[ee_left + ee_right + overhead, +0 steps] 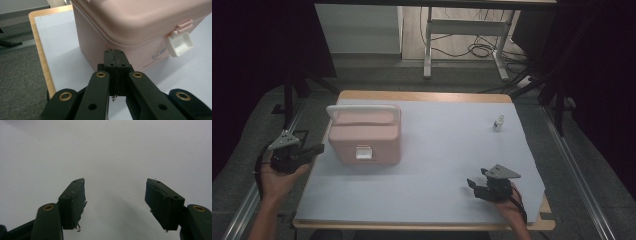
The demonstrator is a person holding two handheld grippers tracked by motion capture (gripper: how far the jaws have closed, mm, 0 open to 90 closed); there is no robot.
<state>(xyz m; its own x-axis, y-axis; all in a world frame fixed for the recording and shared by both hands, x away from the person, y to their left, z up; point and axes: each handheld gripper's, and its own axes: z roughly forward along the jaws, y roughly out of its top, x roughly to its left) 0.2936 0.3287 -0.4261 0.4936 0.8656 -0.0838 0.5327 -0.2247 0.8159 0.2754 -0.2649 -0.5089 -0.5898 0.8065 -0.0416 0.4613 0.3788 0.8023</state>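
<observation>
Pink box (pixel 364 137) sits at the sheet's (pixel 447 165) left, lid down and latch (pixel 179 43) fastened. Left gripper (pixel 318 149), jaws closed and empty, just left of the box. Right gripper (pixel 472 184), jaws apart and empty, well right of it. Opening not begun.

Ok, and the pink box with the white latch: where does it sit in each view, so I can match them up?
High view: the pink box stands left of centre on the white mat, handle up, beside the shut left gripper.
Left gripper view: it fills the upper right, just past the closed jaws.
Right gripper view: not in it; bare mat past the open jaws.
Shared landmark: the white latch.
</observation>
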